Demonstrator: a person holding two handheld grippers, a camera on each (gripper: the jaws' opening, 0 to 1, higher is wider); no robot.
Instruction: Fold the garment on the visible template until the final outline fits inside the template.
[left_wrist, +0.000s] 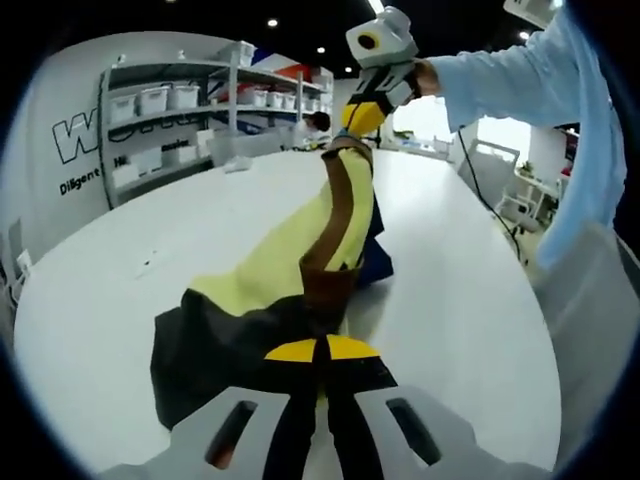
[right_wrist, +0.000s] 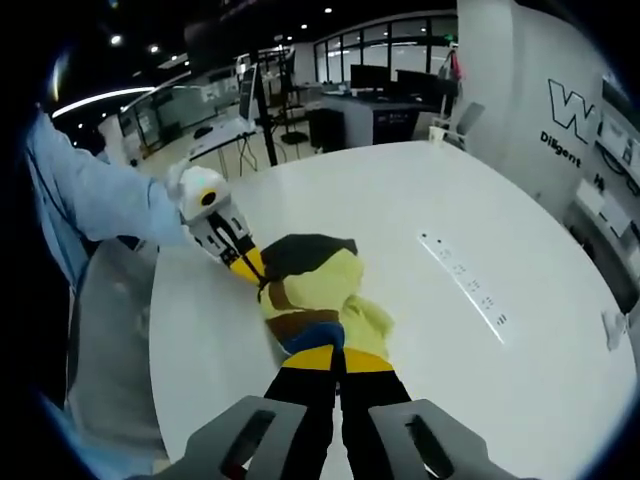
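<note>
A garment (left_wrist: 300, 250) in yellow, brown, black and blue panels hangs stretched between both grippers above the white table (left_wrist: 110, 300). My left gripper (left_wrist: 322, 348) is shut on its near, black end. The right gripper (left_wrist: 352, 130), held by a hand in a light blue sleeve (left_wrist: 520, 80), pinches the far brown end, raised higher. In the right gripper view, my right gripper (right_wrist: 335, 356) is shut on the garment (right_wrist: 320, 280), and the left gripper (right_wrist: 252, 268) clamps the opposite end. I see no template outline on the table (right_wrist: 450, 190).
Shelves with white bins (left_wrist: 170, 105) stand beyond the table's far left edge. A strip of sockets (right_wrist: 465, 285) is set into the tabletop to the right of the garment. The person's apron (right_wrist: 110, 340) is at the table's left edge. Desks and monitors (right_wrist: 370, 85) stand behind.
</note>
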